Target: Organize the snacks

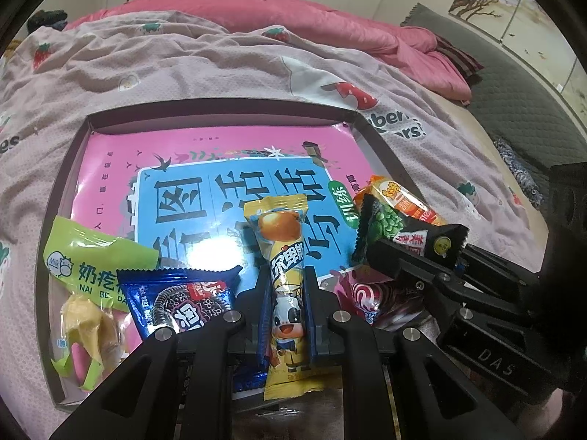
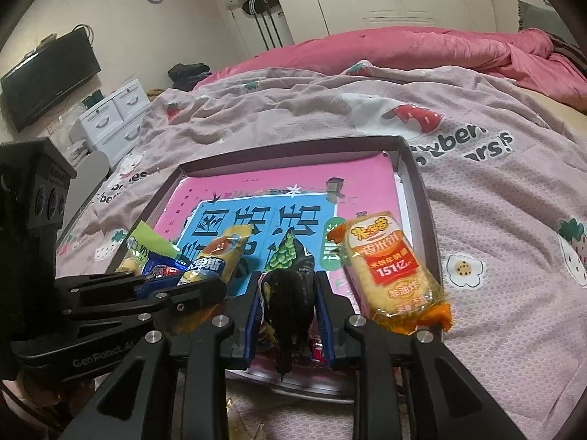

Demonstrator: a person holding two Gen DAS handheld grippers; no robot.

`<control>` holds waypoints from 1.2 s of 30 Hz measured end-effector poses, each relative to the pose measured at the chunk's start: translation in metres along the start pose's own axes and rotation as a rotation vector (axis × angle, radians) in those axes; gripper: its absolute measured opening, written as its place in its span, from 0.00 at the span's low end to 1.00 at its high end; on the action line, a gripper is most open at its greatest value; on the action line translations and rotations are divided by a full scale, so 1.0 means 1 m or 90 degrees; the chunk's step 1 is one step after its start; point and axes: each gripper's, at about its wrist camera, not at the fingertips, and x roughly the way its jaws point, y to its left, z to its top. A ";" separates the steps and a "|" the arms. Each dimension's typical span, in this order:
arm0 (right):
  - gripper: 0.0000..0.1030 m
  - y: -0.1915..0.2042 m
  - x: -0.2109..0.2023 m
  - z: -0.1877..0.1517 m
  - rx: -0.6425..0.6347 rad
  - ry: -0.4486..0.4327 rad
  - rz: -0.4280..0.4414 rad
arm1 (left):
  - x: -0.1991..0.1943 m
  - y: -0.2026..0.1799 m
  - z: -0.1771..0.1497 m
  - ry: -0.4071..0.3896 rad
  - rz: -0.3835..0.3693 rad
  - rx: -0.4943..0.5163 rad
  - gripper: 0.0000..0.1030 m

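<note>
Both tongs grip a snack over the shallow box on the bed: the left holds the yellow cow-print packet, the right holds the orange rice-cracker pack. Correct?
Not quite. The right tongs are shut on the black pea snack packet, as the right wrist view shows; the orange rice-cracker pack lies loose beside them. The rest stands.

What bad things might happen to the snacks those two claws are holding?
1. The left claw pinches the long yellow snack stick packet hard, so it might get squashed.
2. The right claw holds the dark green pea snack packet beside the orange rice cracker packet, which lies near the shallow dark cardboard box's rim and might get nudged out.
</note>
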 end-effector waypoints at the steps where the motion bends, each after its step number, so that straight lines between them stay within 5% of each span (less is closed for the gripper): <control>1: 0.27 -0.001 -0.001 0.001 0.001 -0.003 0.000 | 0.000 0.000 0.000 0.000 -0.001 -0.001 0.16; 14: 0.35 -0.009 -0.012 0.008 0.019 -0.024 0.001 | -0.004 -0.002 0.001 0.004 -0.007 0.005 0.19; 21: 0.35 -0.010 -0.017 0.009 0.021 -0.035 -0.003 | -0.011 -0.004 0.002 -0.004 -0.015 0.008 0.39; 36: 0.36 -0.008 -0.038 0.013 0.011 -0.076 -0.001 | -0.039 -0.014 0.005 -0.035 0.006 0.036 0.51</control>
